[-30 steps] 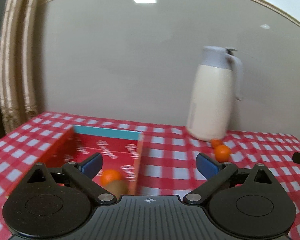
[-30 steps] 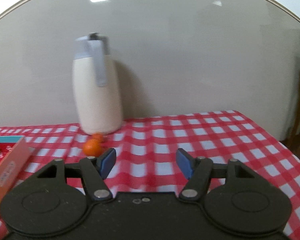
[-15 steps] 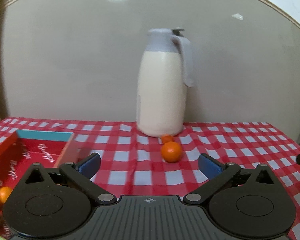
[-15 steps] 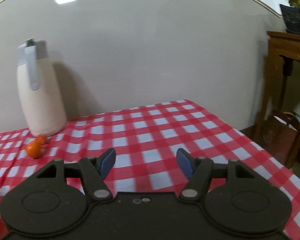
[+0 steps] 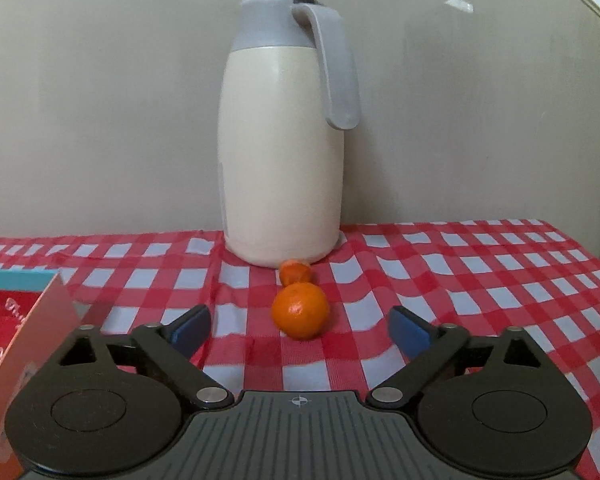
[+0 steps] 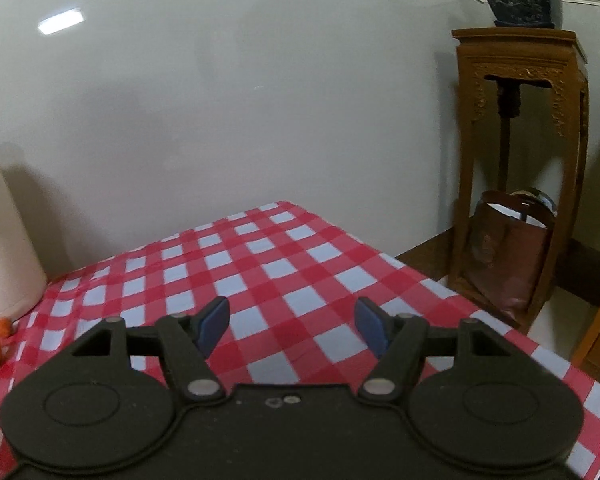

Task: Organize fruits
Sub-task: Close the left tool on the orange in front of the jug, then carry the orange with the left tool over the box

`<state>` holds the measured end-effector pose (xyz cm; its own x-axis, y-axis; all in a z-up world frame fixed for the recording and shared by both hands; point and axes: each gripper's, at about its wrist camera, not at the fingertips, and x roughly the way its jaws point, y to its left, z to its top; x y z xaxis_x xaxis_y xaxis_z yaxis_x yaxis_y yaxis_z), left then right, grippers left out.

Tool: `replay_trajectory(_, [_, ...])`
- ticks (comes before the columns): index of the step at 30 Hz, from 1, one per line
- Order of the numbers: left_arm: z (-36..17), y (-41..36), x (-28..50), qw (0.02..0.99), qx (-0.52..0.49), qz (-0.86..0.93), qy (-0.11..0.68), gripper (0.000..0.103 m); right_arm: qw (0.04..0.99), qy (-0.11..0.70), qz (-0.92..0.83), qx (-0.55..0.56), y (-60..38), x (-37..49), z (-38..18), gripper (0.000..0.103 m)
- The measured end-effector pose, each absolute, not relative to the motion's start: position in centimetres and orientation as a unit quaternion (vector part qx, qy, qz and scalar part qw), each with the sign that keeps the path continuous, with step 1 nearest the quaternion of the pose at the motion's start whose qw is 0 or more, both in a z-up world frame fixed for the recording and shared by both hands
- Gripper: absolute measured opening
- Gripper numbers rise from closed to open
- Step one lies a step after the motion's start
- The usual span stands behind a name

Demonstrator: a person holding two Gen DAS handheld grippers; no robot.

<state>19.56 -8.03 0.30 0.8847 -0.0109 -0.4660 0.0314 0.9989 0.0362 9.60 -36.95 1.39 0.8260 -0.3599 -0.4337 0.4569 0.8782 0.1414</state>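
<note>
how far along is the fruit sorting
Partly done: a bit of orange fruit shows inside the red box. In hand: nothing; the left gripper, jaws closing, faces the nearer orange. Left: that orange and the smaller one by the jug.

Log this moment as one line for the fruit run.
left gripper: jaws closing, nothing between, facing orange | right gripper: jaws opening, empty, over tablecloth | jug: upright behind orange
</note>
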Motion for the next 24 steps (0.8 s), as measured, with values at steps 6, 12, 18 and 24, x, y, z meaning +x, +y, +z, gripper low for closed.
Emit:
replay_trajectory(6, [-0.7,-8.4,22.2,0.967,0.037,-0.004,0.253,0.083,0.949,0.2,-0.214,0.121,-36.5,11.6,1.4,0.069])
replay_trajectory(12, [-2.2,-8.1,23.9,0.963,0.027,0.007,0.269,0.077,0.95,0.206,-0.204,0.116,-36.0,12.6,1.1,0.069])
replay_trajectory(18, [-2.4,-8.5,24.7,0.96,0.028,0.007,0.277,0.063,0.952,0.209,-0.194,0.115,-35.7,12.7,1.1,0.071])
replay_trajectory(24, [-2.9,-8.8,25.5,0.956,0.039,0.011,0.291,0.043,0.95,0.212,-0.192,0.124,-36.1,12.7,1.1,0.071])
